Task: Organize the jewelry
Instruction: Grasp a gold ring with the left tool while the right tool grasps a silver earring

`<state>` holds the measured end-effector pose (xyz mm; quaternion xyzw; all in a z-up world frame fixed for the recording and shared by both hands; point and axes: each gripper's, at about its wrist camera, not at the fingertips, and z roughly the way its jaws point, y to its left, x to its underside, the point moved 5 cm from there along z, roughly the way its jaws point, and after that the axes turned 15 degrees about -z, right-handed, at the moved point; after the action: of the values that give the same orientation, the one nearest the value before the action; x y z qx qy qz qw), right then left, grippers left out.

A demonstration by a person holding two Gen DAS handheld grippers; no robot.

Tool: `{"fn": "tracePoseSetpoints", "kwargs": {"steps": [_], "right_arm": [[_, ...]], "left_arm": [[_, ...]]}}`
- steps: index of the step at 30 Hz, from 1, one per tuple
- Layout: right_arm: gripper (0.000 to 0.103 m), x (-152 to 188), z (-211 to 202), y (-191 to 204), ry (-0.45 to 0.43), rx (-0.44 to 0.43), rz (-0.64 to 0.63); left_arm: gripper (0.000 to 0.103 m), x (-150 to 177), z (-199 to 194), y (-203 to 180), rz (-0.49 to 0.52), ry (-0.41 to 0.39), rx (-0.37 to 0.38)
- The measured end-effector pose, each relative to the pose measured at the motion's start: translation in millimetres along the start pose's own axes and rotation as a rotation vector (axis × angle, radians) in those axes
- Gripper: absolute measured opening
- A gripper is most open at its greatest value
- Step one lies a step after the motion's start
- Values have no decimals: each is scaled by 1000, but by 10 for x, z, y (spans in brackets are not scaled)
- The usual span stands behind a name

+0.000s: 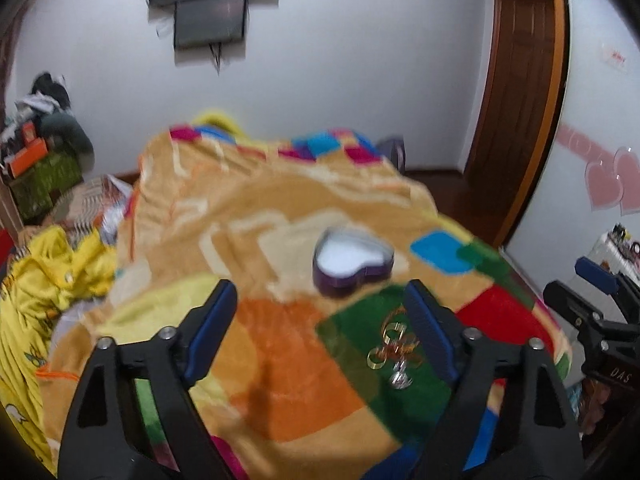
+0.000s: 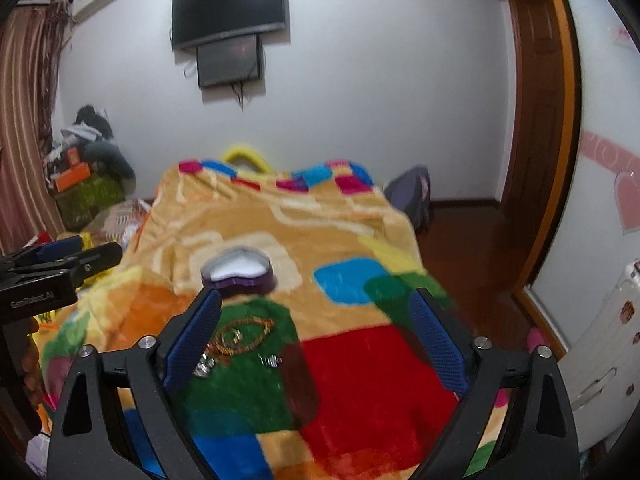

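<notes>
Both tools hang above a bed covered by a patchwork blanket (image 1: 280, 240). The left tool (image 1: 320, 328) has its jaws spread wide with nothing between them, and the right tool (image 2: 316, 340) is likewise splayed and empty.

The jewelry (image 1: 394, 350), a tangle of gold chain, gold rings and a few silvery pieces, lies on a green patch in the lower right of the left wrist view, just inside that tool's right finger. In the right wrist view the same pile sits lower left of centre, partly behind the tool's left finger. A heart-shaped purple box (image 1: 354, 264) with a white lining stands open just beyond the pile, near the frame centre in both views.

The main risks, as I judge them: the plush blanket gives under pressure, so a closing tool could pinch fabric along with the chain, or push thin rings down into the pile. The pieces are tangled, so lifting one may drag others and scatter them off the bed. The light box could tip if nudged. Both views are motion-blurred, which makes fine aiming harder.

Readable writing: "DAS" on the right tool's body at the right edge of the left wrist view; a label roughly reading "GenRobot.AI" on the left tool at the left edge of the right wrist view
</notes>
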<state>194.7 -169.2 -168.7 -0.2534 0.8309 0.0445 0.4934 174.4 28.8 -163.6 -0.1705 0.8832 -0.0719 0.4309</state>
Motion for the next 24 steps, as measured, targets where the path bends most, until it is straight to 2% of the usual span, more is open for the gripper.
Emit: {"fn": "tracePoseSetpoints", "kwargs": {"steps": [2, 5, 9, 13, 19, 24], "right_arm": [[79, 96, 127, 26, 44, -38, 0], [68, 199, 290, 69, 93, -97, 3], [57, 322, 453, 143, 152, -169, 3], [48, 395, 559, 175, 183, -223, 11], [36, 434, 702, 230, 218, -273, 2], [31, 437, 803, 299, 234, -287, -25]], "left_arm": [[72, 90, 157, 13, 11, 63, -1], [63, 251, 377, 24, 30, 152, 9], [56, 404, 558, 2, 52, 243, 46], [51, 473, 653, -56, 78, 279, 72], [33, 562, 808, -111, 87, 363, 130], [32, 635, 883, -155, 111, 393, 144]]}}
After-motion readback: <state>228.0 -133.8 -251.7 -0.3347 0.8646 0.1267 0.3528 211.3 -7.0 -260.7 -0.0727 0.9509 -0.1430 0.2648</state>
